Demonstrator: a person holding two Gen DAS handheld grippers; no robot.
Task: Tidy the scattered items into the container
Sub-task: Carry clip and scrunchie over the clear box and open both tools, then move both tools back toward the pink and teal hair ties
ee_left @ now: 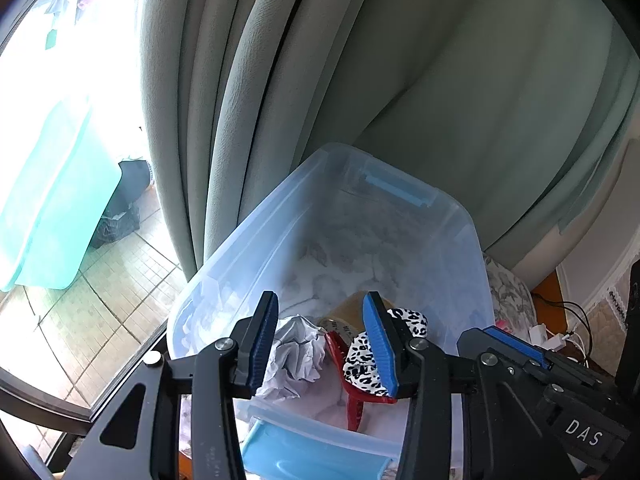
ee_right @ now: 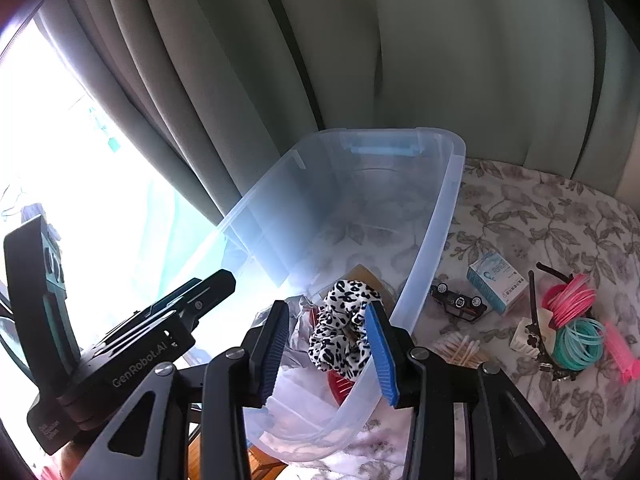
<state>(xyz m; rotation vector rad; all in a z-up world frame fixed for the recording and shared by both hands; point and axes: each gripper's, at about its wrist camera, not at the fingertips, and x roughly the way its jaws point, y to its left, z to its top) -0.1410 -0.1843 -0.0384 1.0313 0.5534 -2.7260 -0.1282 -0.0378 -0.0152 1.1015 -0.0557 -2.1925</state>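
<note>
Already inside the clear plastic container (ee_right: 430, 216) lie a soft leopard-print scrunchie (ee_right: 340, 328), crumpled white paper (ee_left: 298, 354), a red hair claw (ee_left: 352, 392) and a brown tape roll (ee_left: 348, 308), while a toy car (ee_right: 458, 302), a small box (ee_right: 496, 282), cotton swabs (ee_right: 460, 350) and coiled pink and teal bands (ee_right: 576, 324) lie on the floral tabletop (ee_right: 560, 216), off to its right. Both the right gripper (ee_right: 326, 354) and the left gripper (ee_left: 320, 344) hover over the container's near end, jaws wide and empty. Those outside items lie right of the right gripper, the nearer one.
</note>
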